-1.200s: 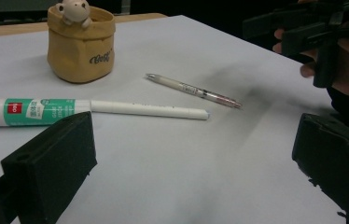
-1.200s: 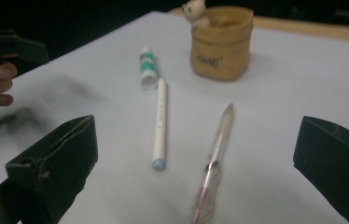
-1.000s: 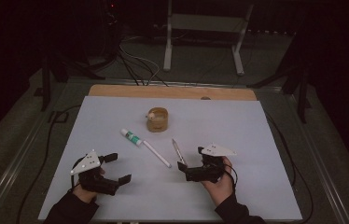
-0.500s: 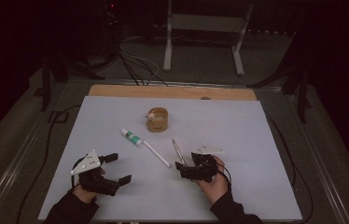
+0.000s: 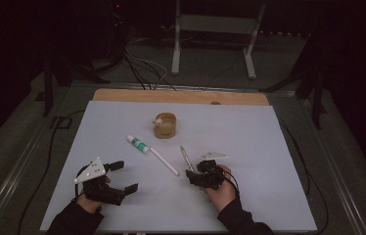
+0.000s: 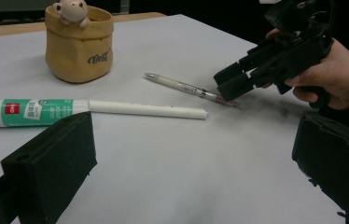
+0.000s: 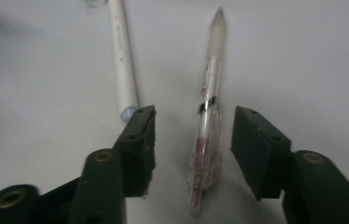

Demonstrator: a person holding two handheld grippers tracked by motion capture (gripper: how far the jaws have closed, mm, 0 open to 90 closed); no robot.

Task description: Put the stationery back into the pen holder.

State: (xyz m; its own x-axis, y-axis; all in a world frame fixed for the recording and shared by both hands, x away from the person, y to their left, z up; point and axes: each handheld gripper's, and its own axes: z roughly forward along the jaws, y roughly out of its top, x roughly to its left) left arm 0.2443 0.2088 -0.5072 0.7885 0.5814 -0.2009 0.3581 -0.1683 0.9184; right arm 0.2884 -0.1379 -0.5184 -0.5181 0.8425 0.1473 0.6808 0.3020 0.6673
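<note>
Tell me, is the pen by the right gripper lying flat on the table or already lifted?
Lying flat. The pen rests on the table between the right gripper's jaws, which have just been closing, with gaps showing on both sides.

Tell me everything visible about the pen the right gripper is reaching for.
The pen is slim, with an off-white upper barrel tapering to a tip, a thin dark band at mid-length and a clear plastic lower section showing pink inside. It lies flat on the white table sheet, beside a white tube but apart from it. The right gripper straddles its clear end; its jaws have just been closing, yet gaps remain on both sides, so nothing grips it.
</note>
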